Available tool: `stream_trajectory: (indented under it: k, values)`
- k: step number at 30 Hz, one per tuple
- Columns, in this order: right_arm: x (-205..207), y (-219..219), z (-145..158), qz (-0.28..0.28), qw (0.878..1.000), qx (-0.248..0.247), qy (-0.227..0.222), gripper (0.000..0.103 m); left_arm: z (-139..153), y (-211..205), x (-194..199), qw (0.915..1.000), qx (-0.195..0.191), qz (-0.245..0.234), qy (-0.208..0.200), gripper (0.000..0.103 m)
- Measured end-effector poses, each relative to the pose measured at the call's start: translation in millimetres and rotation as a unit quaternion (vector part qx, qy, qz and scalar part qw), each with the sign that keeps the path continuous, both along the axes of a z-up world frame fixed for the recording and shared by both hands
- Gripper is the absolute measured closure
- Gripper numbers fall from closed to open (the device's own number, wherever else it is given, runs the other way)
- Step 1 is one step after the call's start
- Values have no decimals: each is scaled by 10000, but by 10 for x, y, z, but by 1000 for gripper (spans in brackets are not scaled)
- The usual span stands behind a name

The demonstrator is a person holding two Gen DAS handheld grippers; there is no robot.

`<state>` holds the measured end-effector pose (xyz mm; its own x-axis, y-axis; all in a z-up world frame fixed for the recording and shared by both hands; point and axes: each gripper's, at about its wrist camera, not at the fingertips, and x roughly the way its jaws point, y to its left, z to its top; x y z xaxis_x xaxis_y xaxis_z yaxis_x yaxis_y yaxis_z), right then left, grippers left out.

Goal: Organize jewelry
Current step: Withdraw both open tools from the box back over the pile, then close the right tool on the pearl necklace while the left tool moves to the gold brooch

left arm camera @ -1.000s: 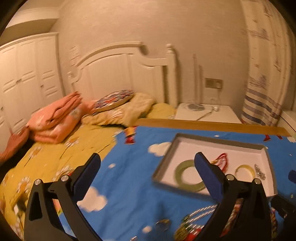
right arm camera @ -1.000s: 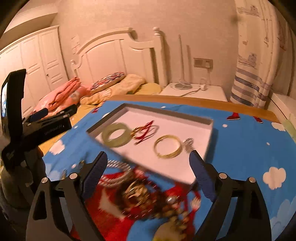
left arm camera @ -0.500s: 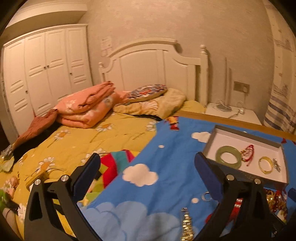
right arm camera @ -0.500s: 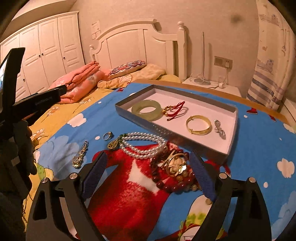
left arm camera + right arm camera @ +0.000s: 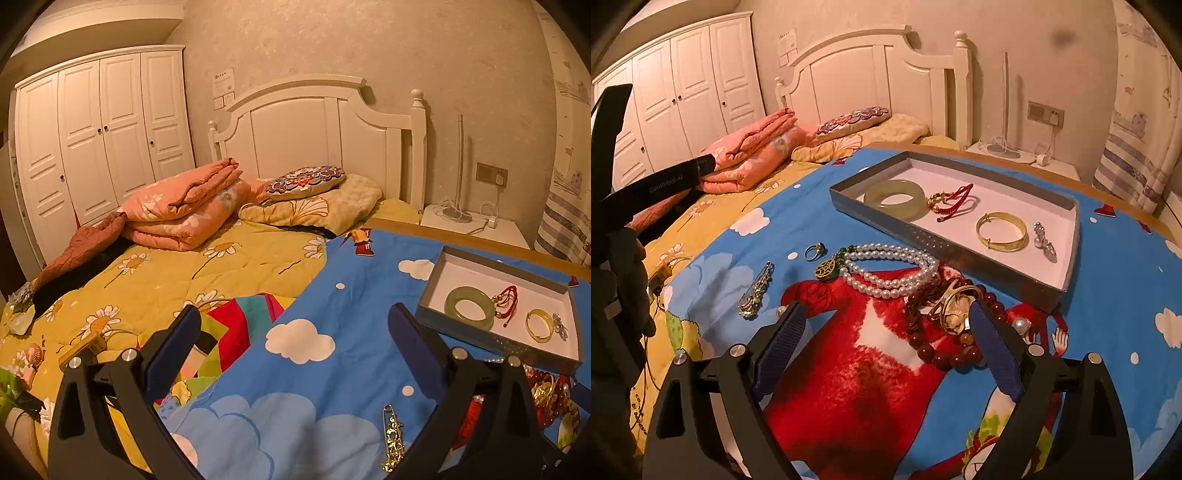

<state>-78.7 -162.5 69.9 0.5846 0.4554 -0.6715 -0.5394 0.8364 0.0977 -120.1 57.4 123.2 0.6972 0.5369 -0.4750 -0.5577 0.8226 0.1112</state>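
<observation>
**Jewelry: part in tray, part loose on blue cloth; both tools apart and empty**

Jewelry lies in two groups, placed here relative to the grey tray [image 5: 945,245]. The tray sits on a blue cartoon-print cloth [image 5: 1108,280] spread over the counter.

Inside the tray, on its white floor:
- green jade bangle [image 5: 895,199], at the left end
- red cord bracelet [image 5: 951,203] with gold beads, just right of the bangle
- gold bangle [image 5: 1001,230], right of the cord
- silver earrings [image 5: 1044,242], nearest the right wall

Outside the tray, in front of its near wall:
- pearl necklace [image 5: 890,267] with a gold pendant, coiled just in front of the wall
- dark red bead bracelet [image 5: 936,345] with a gold cuff [image 5: 955,304] resting on it, right of the pearls
- small ring [image 5: 815,252], left of the pearls
- gold brooch [image 5: 755,291], further left, well apart from the tray

Right tool [image 5: 886,343]: jaws wide apart, nothing gripped. Its right pad stands in front of the bead bracelet pile; contact cannot be told.

Left tool [image 5: 291,350]: jaws wide apart, nothing between them, over the cloth to the left of the tray. The brooch [image 5: 393,439] shows low between its fingers.

A bed with yellow floral quilt [image 5: 147,280] lies beyond the cloth's left edge.
</observation>
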Motion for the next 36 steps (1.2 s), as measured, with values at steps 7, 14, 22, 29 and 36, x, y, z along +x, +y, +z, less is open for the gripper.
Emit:
stream_trajectory:
  k: [7, 14, 22, 29, 36]
  values:
    - [4, 81, -38, 41, 9999, -131, 21, 17, -14, 8, -14, 10000, -11, 8, -62, 2]
    - [62, 149, -11, -8, 9998, -183, -28, 17, -119, 0, -38, 9999, -4, -57, -83, 2]
    - [270, 259, -84, -76, 9994, -305, 129, 17, -333, 37, -32, 9998, -130, -110, 80, 2]
    - [453, 379, -106, -118, 9989, -402, 233, 17, -461, 88, -11, 9990, -350, -234, 162, 3]
    - [644, 643, -161, -12, 9970, -733, 254, 17, -609, 206, 80, 9946, -817, -434, 475, 3]
